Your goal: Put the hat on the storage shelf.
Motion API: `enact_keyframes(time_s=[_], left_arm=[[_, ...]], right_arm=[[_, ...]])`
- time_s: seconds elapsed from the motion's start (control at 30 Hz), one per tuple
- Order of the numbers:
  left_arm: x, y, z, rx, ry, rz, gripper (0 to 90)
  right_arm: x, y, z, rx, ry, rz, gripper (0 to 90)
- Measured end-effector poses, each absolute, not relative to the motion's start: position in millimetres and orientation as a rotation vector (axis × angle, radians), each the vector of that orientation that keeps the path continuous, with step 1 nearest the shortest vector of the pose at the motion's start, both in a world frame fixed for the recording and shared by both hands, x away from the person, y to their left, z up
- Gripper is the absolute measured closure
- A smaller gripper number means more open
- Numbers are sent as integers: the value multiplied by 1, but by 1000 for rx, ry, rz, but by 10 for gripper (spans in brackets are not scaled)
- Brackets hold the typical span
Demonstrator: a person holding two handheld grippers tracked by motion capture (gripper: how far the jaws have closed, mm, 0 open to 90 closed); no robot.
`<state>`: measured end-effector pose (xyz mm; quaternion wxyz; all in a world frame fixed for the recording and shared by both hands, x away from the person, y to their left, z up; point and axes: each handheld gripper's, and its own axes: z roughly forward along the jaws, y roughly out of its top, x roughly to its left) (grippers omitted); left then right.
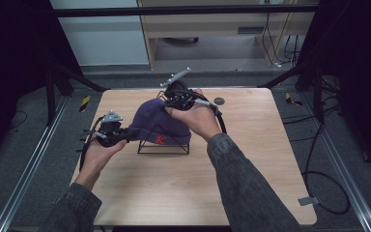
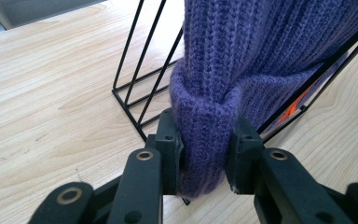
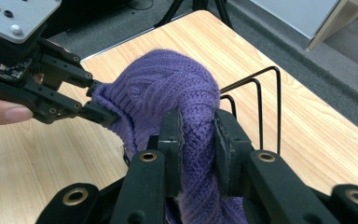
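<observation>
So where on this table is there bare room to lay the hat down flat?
Bare wood runs along the table's near edge in front of the wire rack and down its right side. The middle is crowded: the purple knit hat, left gripper and right gripper.

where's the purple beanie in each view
High view: the beanie sits mid-table over the wire rack, between the two grippers.
Left gripper view: it fills the upper right, its folded cuff pinched between the jaws at bottom centre.
Right gripper view: centre, its knit bunched between the jaws.
Shared landmark: the black wire rack under the beanie.
</observation>
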<state>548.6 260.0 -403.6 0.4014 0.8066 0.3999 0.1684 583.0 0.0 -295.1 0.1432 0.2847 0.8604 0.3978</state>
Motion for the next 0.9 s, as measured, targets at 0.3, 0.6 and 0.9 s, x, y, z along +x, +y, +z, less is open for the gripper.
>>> enact_keyframes(time_s=[0.3, 0.6, 0.9], left_arm=[[548, 262, -412, 2037, 1028, 422, 693], [549, 264, -418, 2042, 1033, 415, 692], [550, 265, -422, 2049, 1043, 413, 691]], right_arm=[[584, 6, -302, 823, 2494, 1136, 743], [583, 10, -305, 817, 2511, 1120, 740], [584, 18, -308, 818, 2522, 1113, 721]])
